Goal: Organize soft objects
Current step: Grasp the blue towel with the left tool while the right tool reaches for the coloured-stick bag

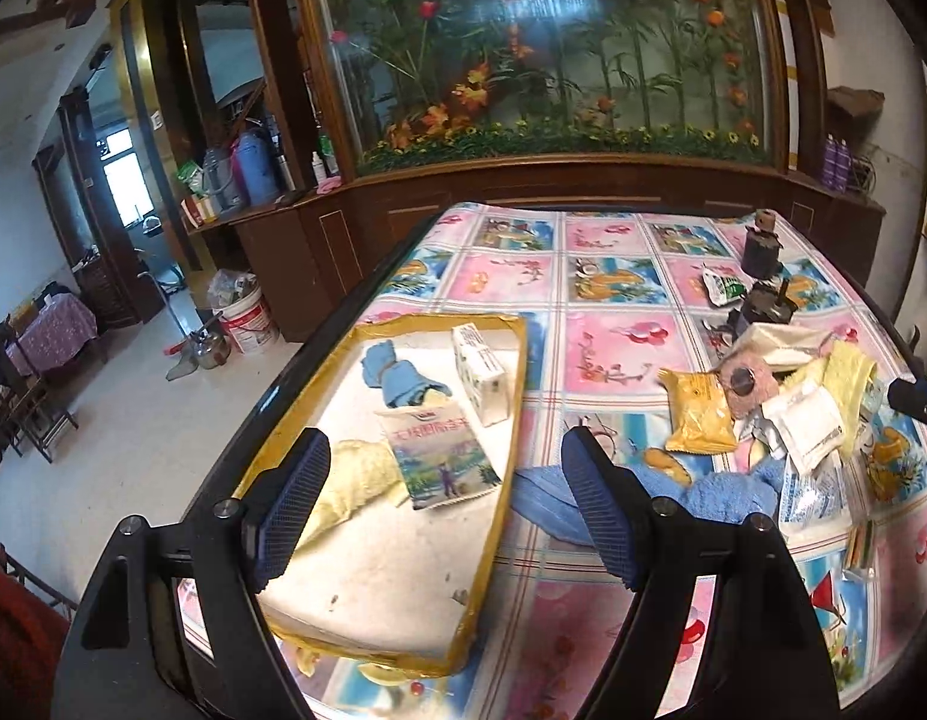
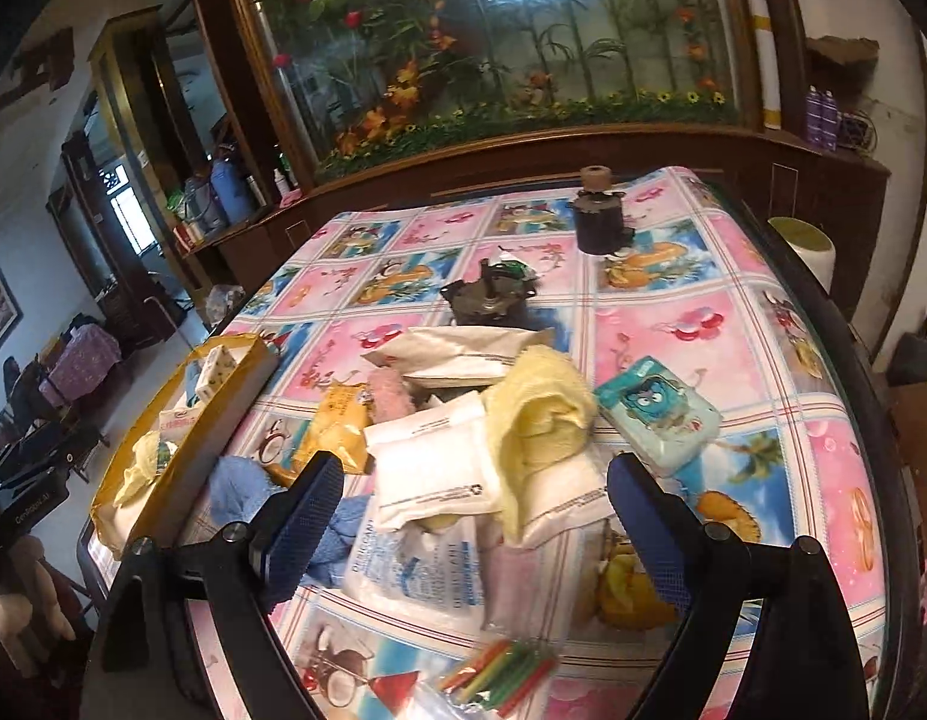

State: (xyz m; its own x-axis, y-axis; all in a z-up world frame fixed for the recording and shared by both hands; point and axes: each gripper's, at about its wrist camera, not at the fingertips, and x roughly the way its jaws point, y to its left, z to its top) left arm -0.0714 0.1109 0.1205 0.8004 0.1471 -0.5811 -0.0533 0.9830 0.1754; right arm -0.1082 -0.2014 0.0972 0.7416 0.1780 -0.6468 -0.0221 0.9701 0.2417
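Note:
A shallow yellow-rimmed cardboard tray (image 1: 505, 420) lies at the table's left edge. In it are a blue cloth (image 1: 397, 375), a tissue pack (image 1: 478, 372), a printed pouch (image 1: 439, 456) and a yellow cloth (image 1: 361, 480). My left gripper (image 1: 445, 510) hovers open over the tray's near part, holding nothing. To the right lies a heap: a blue towel (image 1: 721, 495), a yellow snack bag (image 1: 700, 414), white pouches (image 2: 430, 462) and a yellow towel (image 2: 541, 414). Above this heap my right gripper (image 2: 475, 525) is open and empty.
A teal wipes pack (image 2: 658, 411) lies right of the heap, and coloured sticks in a bag (image 2: 499, 672) near the front edge. Two dark metal parts (image 2: 598, 216) (image 2: 490, 297) stand farther back. A wooden cabinet with a flower display (image 1: 541, 48) is behind the table.

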